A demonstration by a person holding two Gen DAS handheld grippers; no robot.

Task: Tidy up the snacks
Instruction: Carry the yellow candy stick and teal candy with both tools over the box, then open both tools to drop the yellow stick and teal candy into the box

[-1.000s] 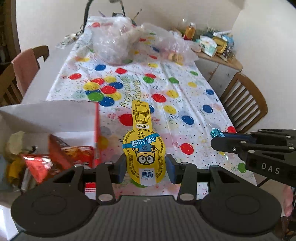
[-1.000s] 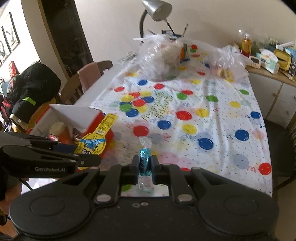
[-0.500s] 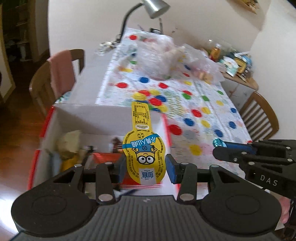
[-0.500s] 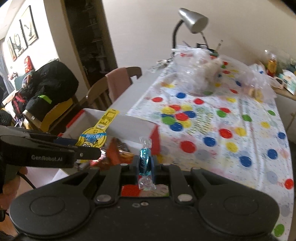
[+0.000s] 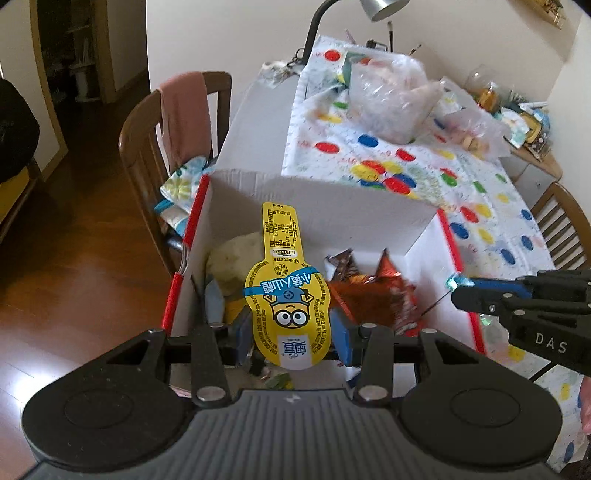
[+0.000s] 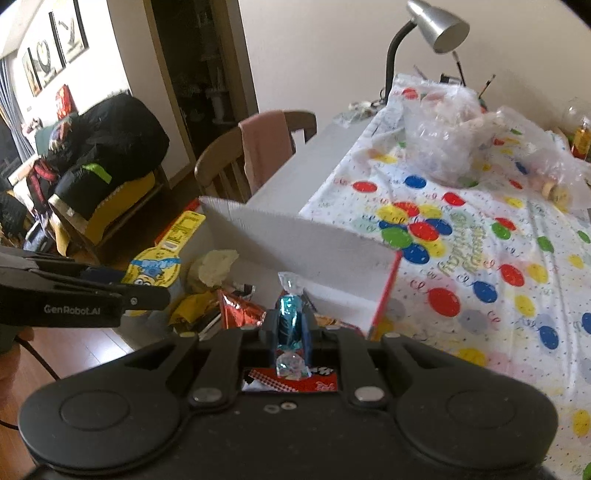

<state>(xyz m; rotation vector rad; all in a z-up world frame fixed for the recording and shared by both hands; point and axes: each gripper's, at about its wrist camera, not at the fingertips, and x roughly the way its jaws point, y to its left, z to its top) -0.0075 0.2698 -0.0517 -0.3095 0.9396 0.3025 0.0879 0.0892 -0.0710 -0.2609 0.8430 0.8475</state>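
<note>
Left tongs (image 5: 290, 328) grip the yellow packet (image 5: 290, 306), right tongs (image 6: 290, 326) pinch the blue candy (image 6: 290, 321); released off-centre, either could miss the box (image 5: 314, 206).

A family dining room in a home is showing itself here. Ahead of the tongs, a table (image 6: 332, 147) is wearing a balloon-print party cloth (image 6: 480, 240), with a desk lamp (image 6: 436, 26) leaning over its far end. To their left, wooden chairs (image 6: 229, 162) are standing on a timber floor (image 5: 74, 277), and framed pictures (image 6: 66, 37) are hanging on the wall.
</note>
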